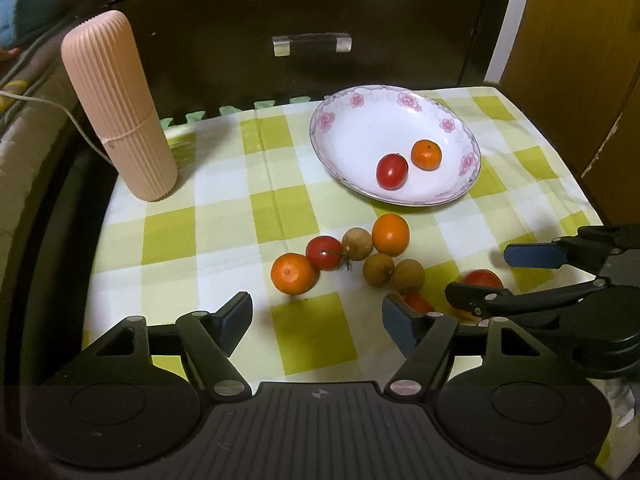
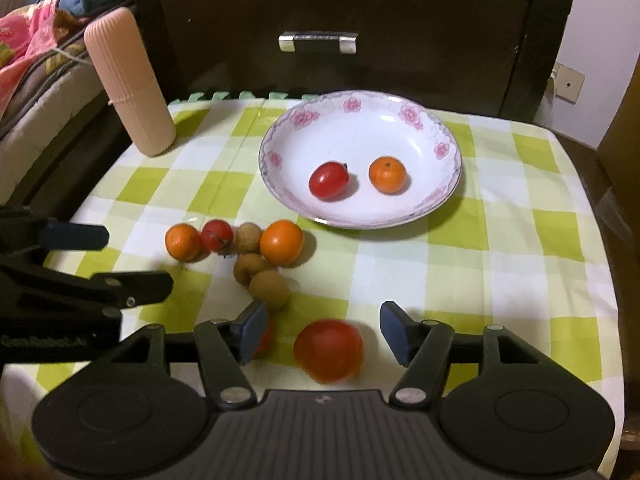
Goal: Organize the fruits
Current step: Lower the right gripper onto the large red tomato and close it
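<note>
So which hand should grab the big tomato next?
Right, probably. The big tomato sits between the right gripper's open jaws; the left gripper has only bare cloth between its jaws.

You are working in a home, likely a bedroom: a small table under a green-and-white checked cloth [image 2: 500,248] stands against a dark wooden cabinet [image 2: 360,12] with a metal handle [image 2: 318,41]; rumpled bedding [image 2: 32,40] lies left, and a flowered plate [image 2: 360,128] sits on the cloth.

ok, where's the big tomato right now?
In the right wrist view the big tomato lies on the checked cloth between the open fingers of the right hand-held gripper, untouched, nearer the camera than the plate.
</note>
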Demonstrator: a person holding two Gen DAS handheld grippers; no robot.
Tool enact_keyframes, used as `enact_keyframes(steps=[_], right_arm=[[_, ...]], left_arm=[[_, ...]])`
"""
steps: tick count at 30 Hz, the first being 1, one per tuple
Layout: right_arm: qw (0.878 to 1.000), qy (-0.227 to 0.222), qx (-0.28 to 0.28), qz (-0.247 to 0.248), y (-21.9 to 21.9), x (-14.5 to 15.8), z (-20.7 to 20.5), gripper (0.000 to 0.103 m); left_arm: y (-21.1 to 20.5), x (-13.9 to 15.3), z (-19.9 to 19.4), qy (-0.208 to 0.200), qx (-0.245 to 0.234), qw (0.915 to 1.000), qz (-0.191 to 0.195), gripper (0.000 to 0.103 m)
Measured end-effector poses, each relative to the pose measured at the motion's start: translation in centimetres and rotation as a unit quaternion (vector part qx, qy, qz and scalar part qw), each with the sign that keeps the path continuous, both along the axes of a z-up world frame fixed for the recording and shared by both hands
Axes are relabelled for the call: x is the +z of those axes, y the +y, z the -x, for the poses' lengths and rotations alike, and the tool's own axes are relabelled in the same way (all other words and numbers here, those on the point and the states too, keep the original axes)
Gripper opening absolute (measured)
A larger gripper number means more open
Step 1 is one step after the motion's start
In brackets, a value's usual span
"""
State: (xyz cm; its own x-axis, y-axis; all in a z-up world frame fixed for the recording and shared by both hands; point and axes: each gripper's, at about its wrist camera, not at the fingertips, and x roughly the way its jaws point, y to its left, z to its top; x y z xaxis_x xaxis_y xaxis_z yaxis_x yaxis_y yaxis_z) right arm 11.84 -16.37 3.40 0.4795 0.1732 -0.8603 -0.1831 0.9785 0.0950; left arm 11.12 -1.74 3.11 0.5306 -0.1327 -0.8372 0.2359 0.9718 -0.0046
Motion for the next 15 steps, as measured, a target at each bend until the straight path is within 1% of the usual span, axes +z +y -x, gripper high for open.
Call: enact_keyframes(steps=[7, 15], right_arm=[[1.000, 0.015, 0.013, 0.005, 0.3, -0.9, 0.1, 0.060], [0.999, 0.047, 0.017, 0.005, -0.3, -2.9, 0.2, 0.060]], left_arm=[[0.2, -0.2, 0.2, 0.003, -0.002, 1.0000, -0.004, 0.080], [0.9, -0.1, 0.4, 0.007, 0.005, 1.0000, -0.003, 0.081]])
